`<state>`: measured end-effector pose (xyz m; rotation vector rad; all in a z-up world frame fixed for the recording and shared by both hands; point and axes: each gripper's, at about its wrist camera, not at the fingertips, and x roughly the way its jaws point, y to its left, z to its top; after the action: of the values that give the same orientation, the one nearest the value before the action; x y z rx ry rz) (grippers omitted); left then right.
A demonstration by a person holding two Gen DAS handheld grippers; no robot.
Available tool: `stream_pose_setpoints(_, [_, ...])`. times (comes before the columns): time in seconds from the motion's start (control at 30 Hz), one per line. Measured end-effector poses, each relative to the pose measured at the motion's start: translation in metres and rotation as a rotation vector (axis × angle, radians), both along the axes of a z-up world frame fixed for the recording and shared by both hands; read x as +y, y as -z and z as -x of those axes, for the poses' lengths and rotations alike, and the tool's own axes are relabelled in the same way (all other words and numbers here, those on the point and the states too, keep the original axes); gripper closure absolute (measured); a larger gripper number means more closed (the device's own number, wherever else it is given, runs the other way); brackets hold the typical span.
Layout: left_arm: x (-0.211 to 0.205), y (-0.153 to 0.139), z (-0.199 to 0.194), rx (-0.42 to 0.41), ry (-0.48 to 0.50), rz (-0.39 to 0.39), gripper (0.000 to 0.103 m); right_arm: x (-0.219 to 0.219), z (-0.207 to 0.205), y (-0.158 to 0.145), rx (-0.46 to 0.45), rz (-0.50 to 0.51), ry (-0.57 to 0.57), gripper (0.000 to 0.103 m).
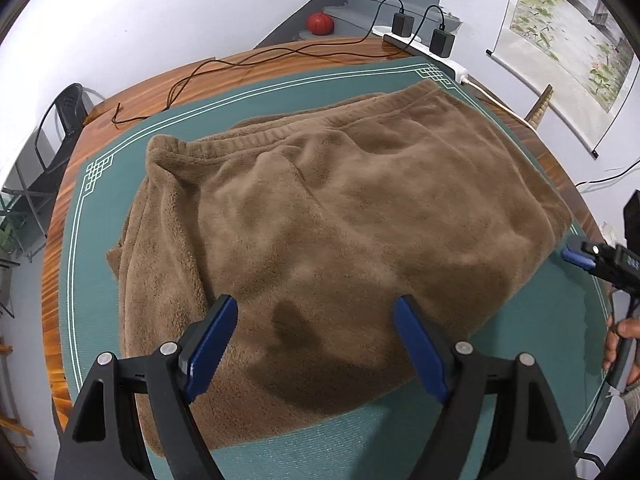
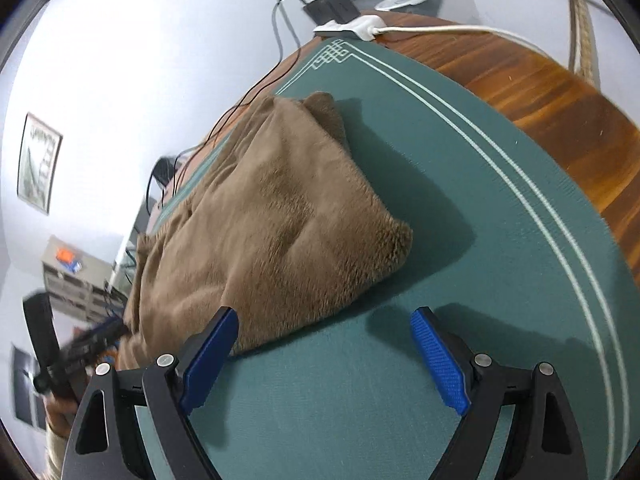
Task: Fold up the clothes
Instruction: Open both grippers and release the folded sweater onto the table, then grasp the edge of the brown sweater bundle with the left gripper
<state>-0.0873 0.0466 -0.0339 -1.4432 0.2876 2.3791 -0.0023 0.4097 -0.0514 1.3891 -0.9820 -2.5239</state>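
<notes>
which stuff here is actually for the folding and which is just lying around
For the job:
brown fleece garment
green mat under it
left claw, open
right claw, open

Lying about:
power strip
two black chargers
brown cable
red ball
wall scroll

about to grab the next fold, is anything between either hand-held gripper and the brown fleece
Nothing visible. The left hand-held gripper is open right over the brown fleece. The right hand-held gripper is open beside its edge, with only bare green mat between.
</notes>
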Motion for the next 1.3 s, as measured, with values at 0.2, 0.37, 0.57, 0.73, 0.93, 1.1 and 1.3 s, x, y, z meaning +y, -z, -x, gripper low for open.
stream_pose_setpoints(0.2, [-0.011,-0.003,0.006,-0.017,-0.036,-0.04,0.018,-0.005,0.017,0.004,0.031,0.024,0.031,0.013])
stream_pose_setpoints(0.37, [-0.014,0.001,0.012,-0.027,-0.055,-0.05,0.018,-0.007,0.032,0.008,0.061,0.127,0.098,0.011])
stream_pose_setpoints(0.57, [0.004,-0.017,0.028,-0.003,-0.014,-0.101,0.018,-0.001,0.031,0.01,0.113,0.197,0.181,0.005])
stream_pose_setpoints(0.73, [0.032,-0.034,0.046,-0.026,0.038,-0.176,0.017,0.004,0.027,0.009,0.134,0.221,0.217,0.005])
stream_pose_setpoints(0.93, [0.087,-0.042,0.056,-0.026,0.1,-0.138,0.017,-0.015,0.038,0.007,0.146,0.194,0.091,0.005])
stream_pose_setpoints(1.1, [0.131,-0.04,0.069,-0.078,0.097,-0.123,0.017,-0.002,0.041,0.007,0.193,0.256,0.079,0.005])
stream_pose_setpoints(1.3, [0.202,-0.04,0.098,-0.151,0.064,-0.136,0.017,0.011,0.036,0.014,0.168,0.201,0.046,0.045])
